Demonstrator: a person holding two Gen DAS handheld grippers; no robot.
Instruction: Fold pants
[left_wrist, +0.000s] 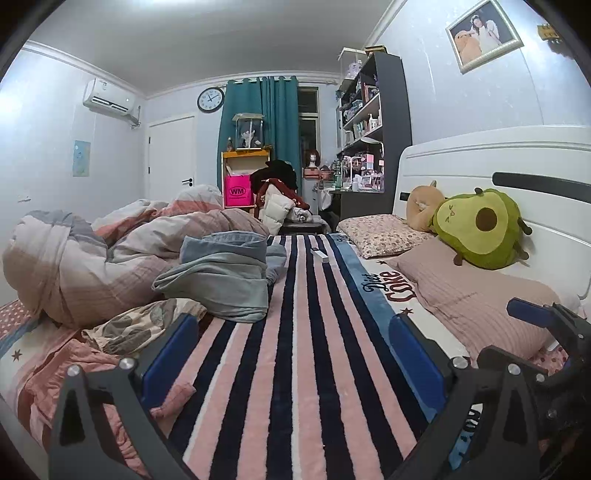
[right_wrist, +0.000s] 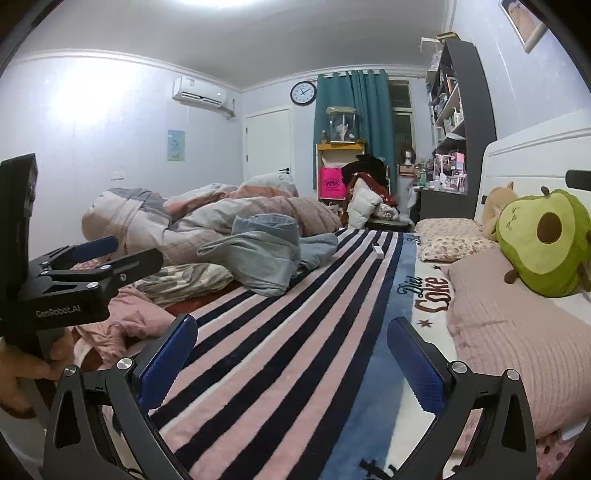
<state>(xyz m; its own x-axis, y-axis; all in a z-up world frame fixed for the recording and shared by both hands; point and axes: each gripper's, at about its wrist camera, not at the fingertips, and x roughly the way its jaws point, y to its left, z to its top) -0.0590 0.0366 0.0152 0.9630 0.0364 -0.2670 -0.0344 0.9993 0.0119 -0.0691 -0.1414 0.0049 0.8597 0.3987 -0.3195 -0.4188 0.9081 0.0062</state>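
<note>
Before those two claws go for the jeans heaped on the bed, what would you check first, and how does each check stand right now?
1. Left gripper open, nothing held: ok.
2. Right gripper open, nothing held: ok.
3. Jeans in view, uncovered: ok.
4. Jeans flat for folding: not ok, crumpled in a heap.
5. Striped blanket ahead free for spreading: ok, but a small white object lies farther up.
6. Waistband and leg ends located: cannot tell.

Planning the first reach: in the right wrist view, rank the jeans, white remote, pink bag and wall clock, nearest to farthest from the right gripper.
From the right gripper:
1. Jeans, left on the bed.
2. White remote, mid-blanket.
3. Pink bag, beyond the bed.
4. Wall clock, far wall.
</note>
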